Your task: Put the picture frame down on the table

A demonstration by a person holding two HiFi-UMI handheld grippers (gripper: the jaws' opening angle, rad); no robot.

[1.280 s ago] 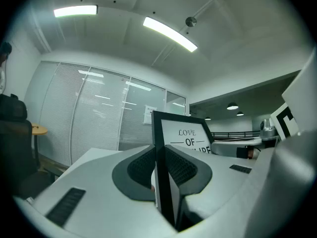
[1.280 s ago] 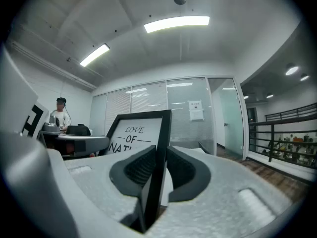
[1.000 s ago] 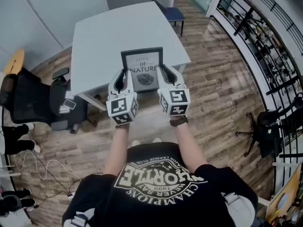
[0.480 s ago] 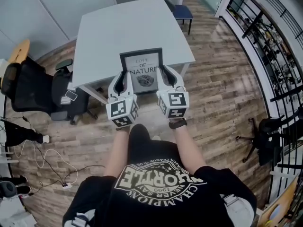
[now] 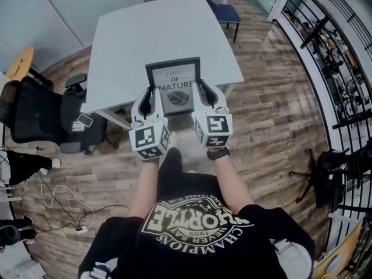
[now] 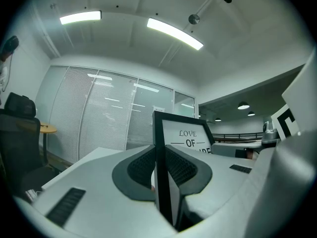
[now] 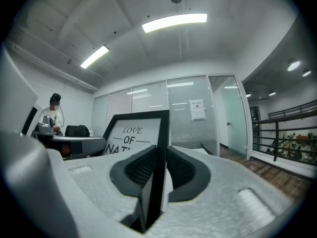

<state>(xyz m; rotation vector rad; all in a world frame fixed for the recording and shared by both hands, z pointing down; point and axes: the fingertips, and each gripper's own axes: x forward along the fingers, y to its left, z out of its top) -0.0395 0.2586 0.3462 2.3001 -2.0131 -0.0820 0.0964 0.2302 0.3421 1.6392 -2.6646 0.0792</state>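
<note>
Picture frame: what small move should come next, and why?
Probably ease it forward and lower it toward the table. The left gripper and right gripper each clamp a side edge of the picture frame, which is held at the table's near edge and not yet set down.

In both gripper views we read only the top lines of print on the picture frame; the rest sits behind the left gripper and the right gripper. From the head view we cannot tell whether the frame's lower edge touches the table.
</note>
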